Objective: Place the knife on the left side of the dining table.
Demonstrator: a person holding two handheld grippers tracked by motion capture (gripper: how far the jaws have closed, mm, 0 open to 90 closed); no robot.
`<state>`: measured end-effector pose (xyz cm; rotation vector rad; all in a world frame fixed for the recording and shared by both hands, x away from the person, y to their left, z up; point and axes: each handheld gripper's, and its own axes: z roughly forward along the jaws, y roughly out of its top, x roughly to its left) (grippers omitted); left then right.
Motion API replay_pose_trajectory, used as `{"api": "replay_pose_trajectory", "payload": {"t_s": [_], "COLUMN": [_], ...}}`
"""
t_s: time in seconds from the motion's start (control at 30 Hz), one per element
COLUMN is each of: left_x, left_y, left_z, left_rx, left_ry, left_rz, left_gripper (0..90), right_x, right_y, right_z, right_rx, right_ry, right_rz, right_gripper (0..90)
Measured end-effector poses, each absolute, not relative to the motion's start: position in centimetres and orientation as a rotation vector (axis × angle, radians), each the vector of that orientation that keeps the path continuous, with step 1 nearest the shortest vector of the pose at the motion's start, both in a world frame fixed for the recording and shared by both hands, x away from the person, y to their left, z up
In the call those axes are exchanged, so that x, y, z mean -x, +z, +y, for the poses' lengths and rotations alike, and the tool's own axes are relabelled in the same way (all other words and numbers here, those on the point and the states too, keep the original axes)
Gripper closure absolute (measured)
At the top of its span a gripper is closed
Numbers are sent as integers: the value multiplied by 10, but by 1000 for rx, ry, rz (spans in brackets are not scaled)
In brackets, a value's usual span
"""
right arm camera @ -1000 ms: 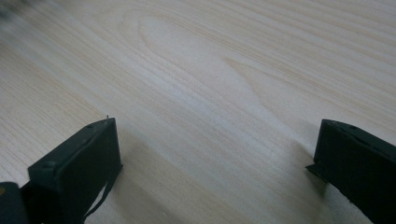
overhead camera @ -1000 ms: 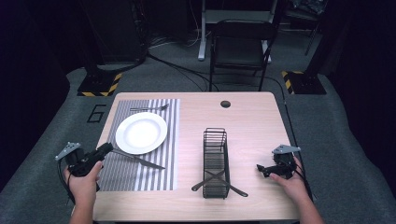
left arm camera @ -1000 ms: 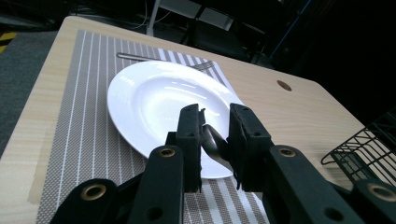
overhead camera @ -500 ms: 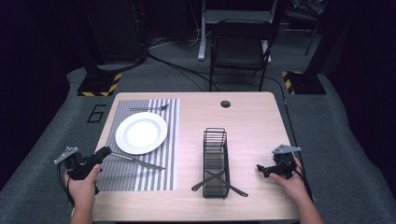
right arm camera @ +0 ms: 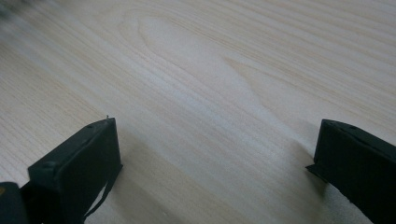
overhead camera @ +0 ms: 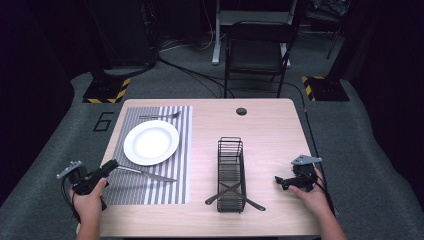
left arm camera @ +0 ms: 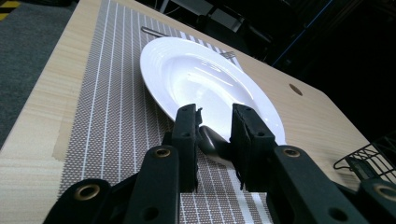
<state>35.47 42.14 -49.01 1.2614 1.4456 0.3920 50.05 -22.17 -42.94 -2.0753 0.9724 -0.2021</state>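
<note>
Two grippers in my hands at near worktop edge. Left gripper [overhead camera: 111, 164] at mat's [overhead camera: 131, 190] near-left corner, jaws narrowed around knife [overhead camera: 150, 174] handle end; contact not clear, cannot tell if clamped. Knife lies on mat just beside plate [overhead camera: 151, 142]. Fork [overhead camera: 160, 116] beyond plate. Right gripper [overhead camera: 278, 180] low over bare wood, jaws spread wide, holding nothing. Rack [overhead camera: 231, 175] between grippers, two utensils crossed at its near end.
</note>
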Motion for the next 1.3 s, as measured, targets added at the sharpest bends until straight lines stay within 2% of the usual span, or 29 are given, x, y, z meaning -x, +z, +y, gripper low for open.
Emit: {"api": "replay_pose_trajectory", "payload": {"t_s": [0.77, 1.3], "left_x": [-356, -357], "left_y": [-516, -527], "left_z": [431, 434], "left_rx": [-1189, -1199], "left_ry": [311, 308], "left_rz": [1532, 1571], "left_gripper": [706, 694], "right_x": [-500, -500], "right_y": [-429, -429], "right_z": [-222, -222], "right_rx": [2076, 2076], "right_ry": [-202, -202], "right_rz": [973, 972], "right_gripper": [0, 0]}}
